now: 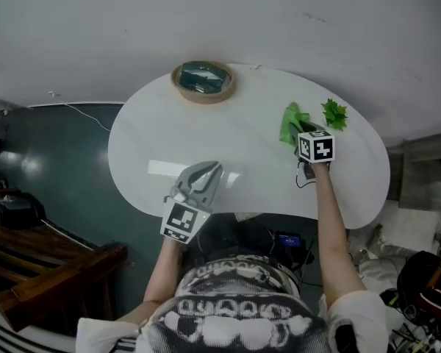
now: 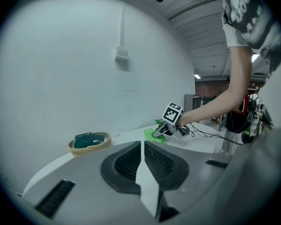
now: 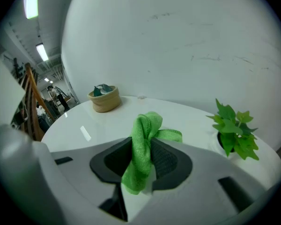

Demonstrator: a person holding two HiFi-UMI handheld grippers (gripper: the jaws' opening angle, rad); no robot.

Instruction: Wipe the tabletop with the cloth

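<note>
A bright green cloth [image 3: 143, 149] is pinched between the jaws of my right gripper [image 3: 141, 165], bunched and hanging out both ends. In the head view that cloth [image 1: 292, 123] shows just beyond the right gripper [image 1: 301, 144], over the right side of the white oval tabletop [image 1: 206, 134]. The left gripper view also catches the cloth [image 2: 152, 133] under the right gripper [image 2: 163, 130]. My left gripper [image 1: 203, 173] hovers over the table's near edge, jaws together with nothing in them; in its own view the left gripper [image 2: 143, 146] is shut and empty.
A round woven basket [image 1: 202, 81] holding a dark teal cloth sits at the table's far edge, against the white wall. A small green plant [image 1: 334, 114] stands right of the green cloth. A wooden bench [image 1: 37, 259] is on the floor at left. Cables [image 1: 305, 176] trail near the right gripper.
</note>
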